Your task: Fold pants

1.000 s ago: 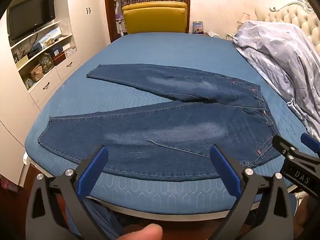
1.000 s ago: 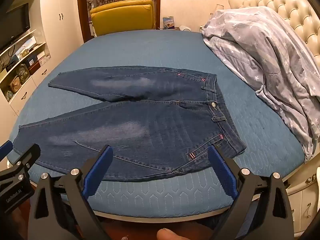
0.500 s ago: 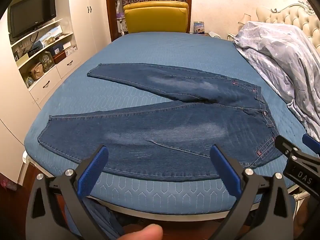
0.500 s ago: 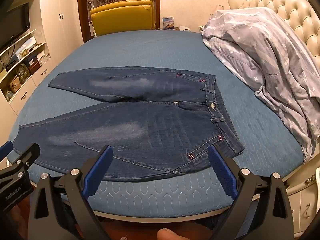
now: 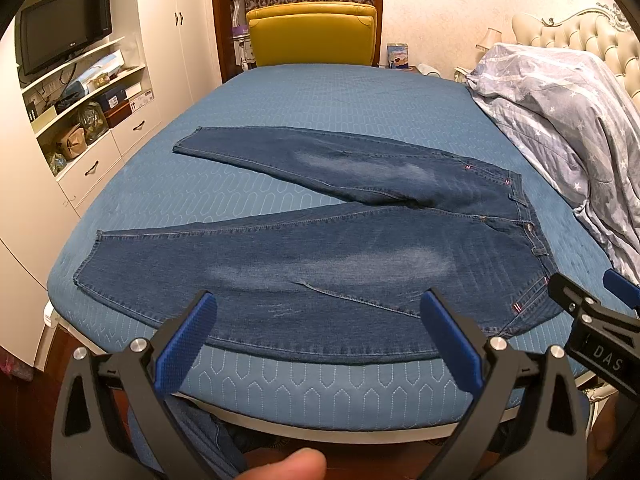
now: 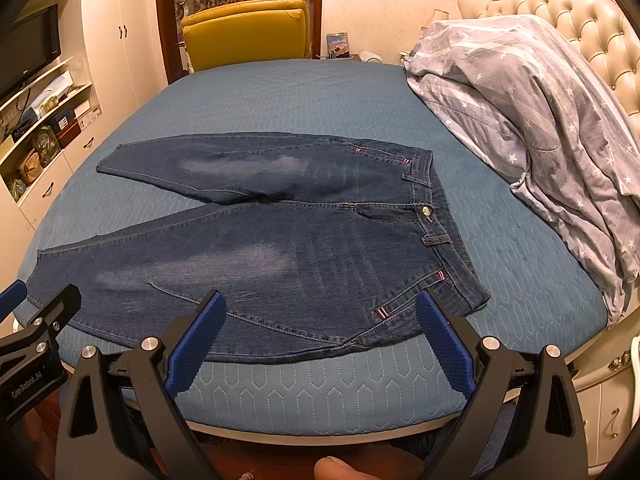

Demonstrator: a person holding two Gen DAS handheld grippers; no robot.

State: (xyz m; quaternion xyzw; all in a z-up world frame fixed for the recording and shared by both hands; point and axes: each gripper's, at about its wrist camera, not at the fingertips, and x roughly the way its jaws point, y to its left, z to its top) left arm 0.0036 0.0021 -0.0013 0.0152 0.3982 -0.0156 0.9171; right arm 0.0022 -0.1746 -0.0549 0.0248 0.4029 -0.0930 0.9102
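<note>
Your left gripper (image 5: pixel 318 336) and right gripper (image 6: pixel 320 334) hover with jaws spread wide and empty at the bed's (image 6: pixel 320 96) near edge, where the jeans (image 6: pixel 280 248) lie flat, legs splayed apart and waistband toward the headboard side. Pinch only the top denim layer, or snag the bedcover, and the fold likely skews or bunches.

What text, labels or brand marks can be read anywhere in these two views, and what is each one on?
"DAS": white letters on the right gripper body, seen in the left wrist view; likely cut off.
"GenRobot.AI": on the left gripper body, seen in the right wrist view.
TV logo under the screen: too small to read.
Boxes on the shelf: print blurred.
Tin beyond the bed: picture only, unreadable.
Jeans: no legible tag.
</note>
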